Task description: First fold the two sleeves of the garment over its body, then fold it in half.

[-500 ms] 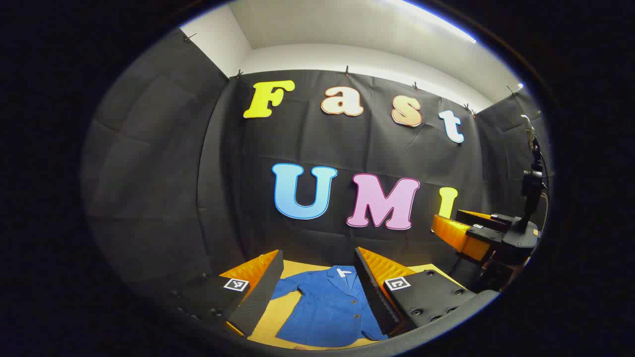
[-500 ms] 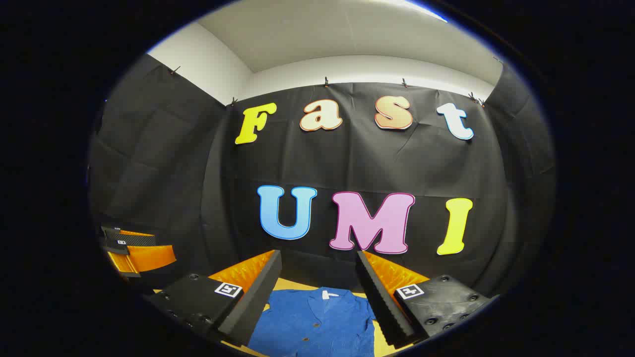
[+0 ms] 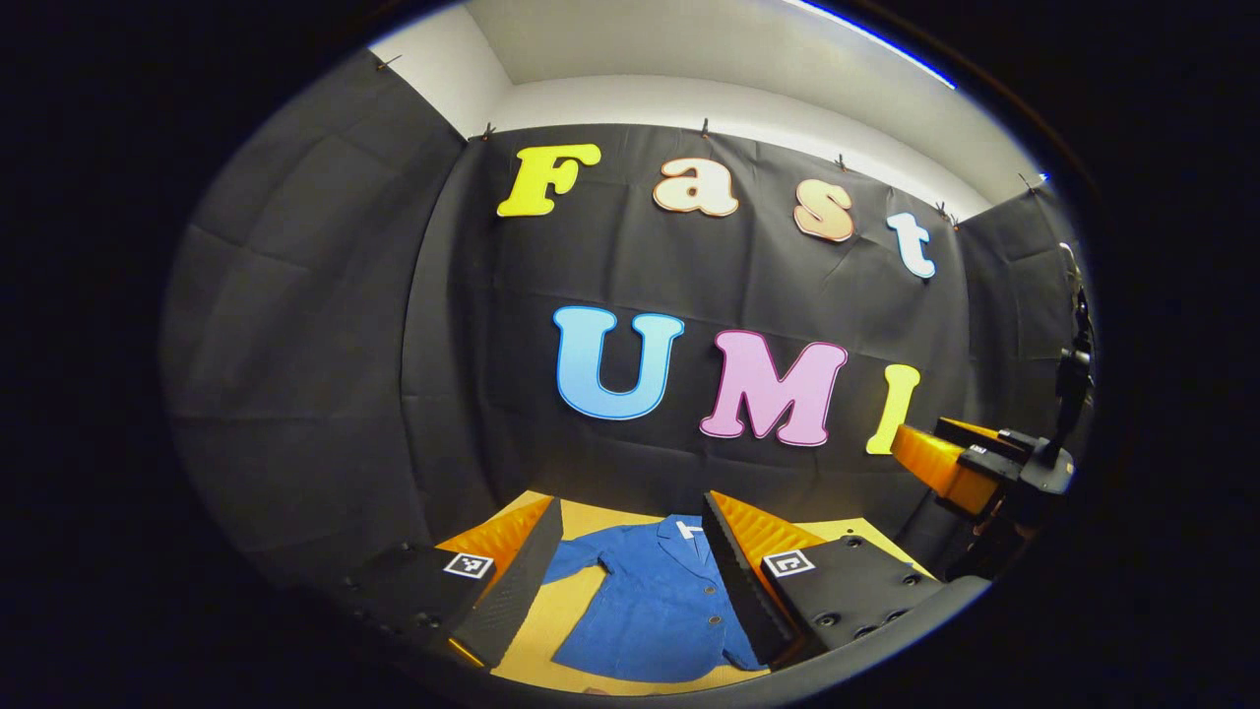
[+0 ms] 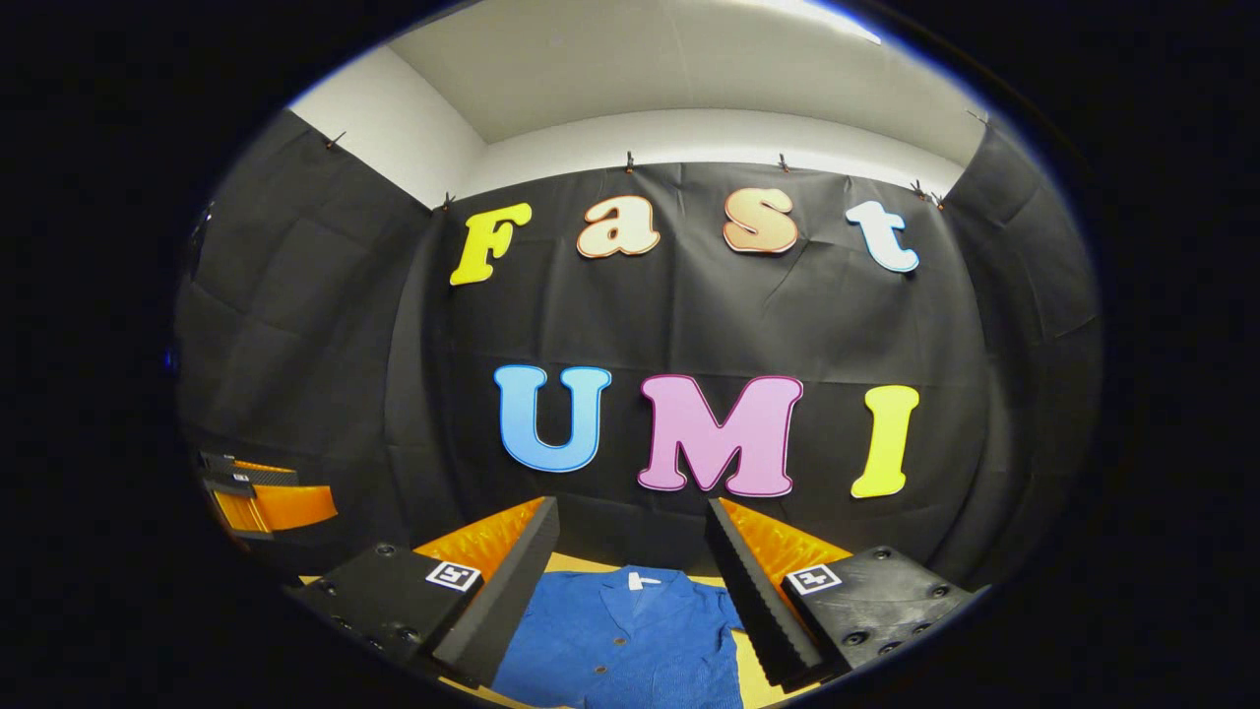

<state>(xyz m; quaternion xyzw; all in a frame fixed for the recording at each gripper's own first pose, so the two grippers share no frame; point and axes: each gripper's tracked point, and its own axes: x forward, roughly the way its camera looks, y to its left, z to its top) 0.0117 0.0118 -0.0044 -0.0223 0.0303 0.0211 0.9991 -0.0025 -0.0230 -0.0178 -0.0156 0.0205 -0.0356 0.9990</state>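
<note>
A blue buttoned jacket (image 3: 655, 606) lies flat on the yellow table (image 3: 576, 615), collar toward the back wall, one sleeve stretched out to the left. My left gripper (image 3: 630, 507) hovers open above the table's near side, and the jacket shows between its fingers (image 3: 512, 581). In the right gripper view the jacket (image 4: 630, 640) also lies between the spread fingers (image 4: 763, 591) of my open right gripper (image 4: 632, 507). Neither gripper touches the cloth. The right gripper (image 3: 970, 463) hangs in the air at the right of the left gripper view. The left gripper (image 4: 266, 497) hangs at the left of the right gripper view.
Black cloth walls close the booth behind and on both sides of the table. A dark stand (image 3: 1073, 364) rises at the far right of the left gripper view. A strip of bare yellow tabletop (image 4: 591, 563) lies behind the collar.
The left gripper's view has tipped a little down and leftward, so more table shows behind the jacket. The right gripper's view has turned slightly right. Both grippers stay open; the jacket is unmoved.
</note>
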